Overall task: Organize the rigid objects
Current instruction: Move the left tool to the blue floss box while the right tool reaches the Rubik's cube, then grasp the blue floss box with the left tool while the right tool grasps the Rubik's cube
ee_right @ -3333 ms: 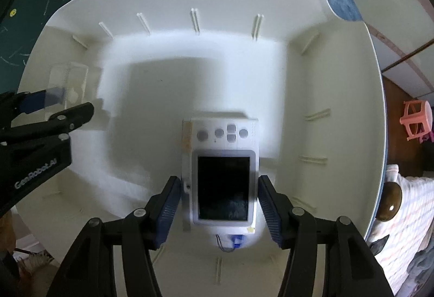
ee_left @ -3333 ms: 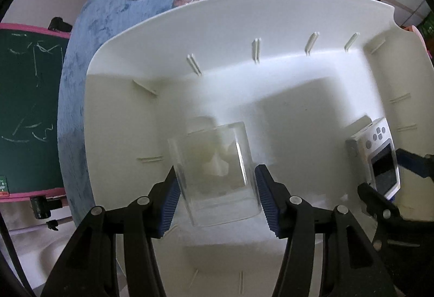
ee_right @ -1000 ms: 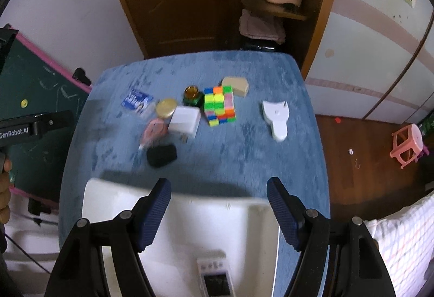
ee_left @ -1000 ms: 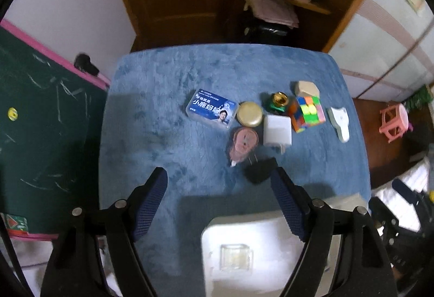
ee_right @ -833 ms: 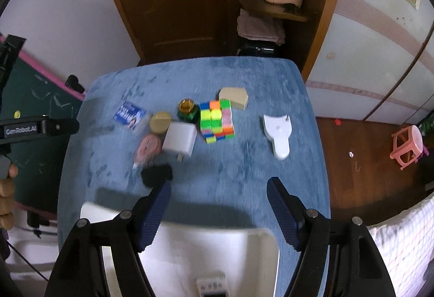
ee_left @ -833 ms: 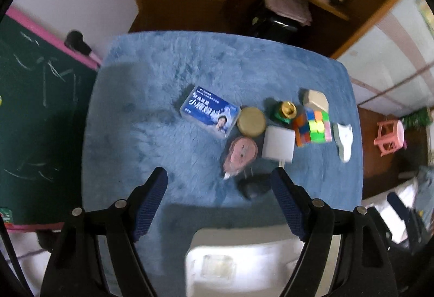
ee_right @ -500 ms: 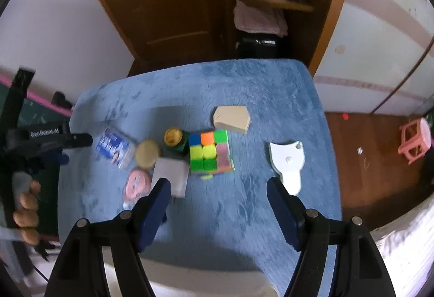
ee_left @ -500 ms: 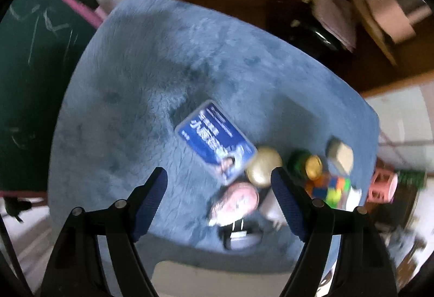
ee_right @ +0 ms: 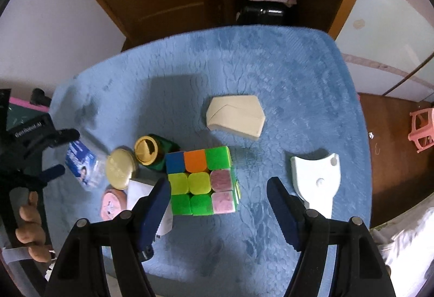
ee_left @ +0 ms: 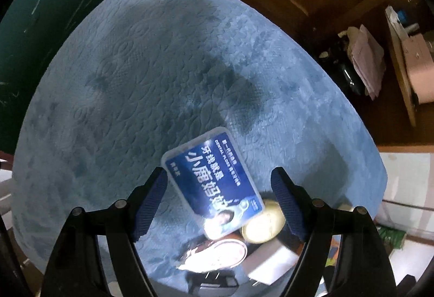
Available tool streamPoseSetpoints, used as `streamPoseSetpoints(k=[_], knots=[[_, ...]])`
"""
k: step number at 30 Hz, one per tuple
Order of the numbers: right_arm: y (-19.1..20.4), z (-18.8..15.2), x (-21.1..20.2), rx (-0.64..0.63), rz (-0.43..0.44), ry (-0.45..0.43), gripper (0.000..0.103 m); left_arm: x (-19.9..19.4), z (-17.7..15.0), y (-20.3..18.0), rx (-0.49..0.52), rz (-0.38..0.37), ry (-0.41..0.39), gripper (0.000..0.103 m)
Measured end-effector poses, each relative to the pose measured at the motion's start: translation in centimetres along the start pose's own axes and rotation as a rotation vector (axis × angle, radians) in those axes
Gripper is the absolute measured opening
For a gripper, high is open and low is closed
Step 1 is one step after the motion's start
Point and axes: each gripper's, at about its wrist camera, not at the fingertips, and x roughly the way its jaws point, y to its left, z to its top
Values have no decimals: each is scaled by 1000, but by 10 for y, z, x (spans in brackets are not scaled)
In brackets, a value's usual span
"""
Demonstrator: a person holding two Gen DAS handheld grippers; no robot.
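Note:
My left gripper (ee_left: 218,196) is open, its fingers on either side of a flat blue floss box (ee_left: 214,183) that lies on the blue cloth; no touch shows. The box also shows in the right wrist view (ee_right: 81,164). My right gripper (ee_right: 218,202) is open above a colour cube (ee_right: 202,180), which sits between the fingers toward the left one. The left gripper shows in the right wrist view (ee_right: 58,154), around the floss box.
Beside the cube lie a gold round tin (ee_right: 120,168), a green jar with gold lid (ee_right: 152,153), a white charger (ee_right: 141,194), a pink tape dispenser (ee_right: 112,203), a beige block (ee_right: 236,116) and a white scraper (ee_right: 317,183). A chalkboard (ee_left: 32,15) stands left of the table.
Both grippers left the white bin and moved forward and down over the table. The left one closed in on the floss box, the right one on the colour cube.

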Motion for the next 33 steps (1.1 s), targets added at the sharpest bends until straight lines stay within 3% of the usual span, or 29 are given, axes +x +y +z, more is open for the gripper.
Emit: streamPoseSetpoints(k=[6,11,16,18,21,23,24,33], knots=[[4,7,15,-11,13,19,79,10,1,-3,-23,58,-38,81],[10,12,27,-41,-5,53,79,25,-3,-5,-56,86,16,81],[14,13,40,-61,-43,82,79,34,-9,-7,-67,86,18,82],[14,13,46,-57,-51,102,75,38,-9,-7,-79,80,25,82],[14,12,55,-39,-2,138,60,39,-11,-4,-102,60,24,82],[14,12,56,-34,-10,130,60,39,-11,-4,-98,50,17,80],[15,11,55,-35,-15,124,60,38,-11,-4,-90,40,12,73],[9,-7,27,-19,-16,56,59,6,-22,24,1,10,7,71]])
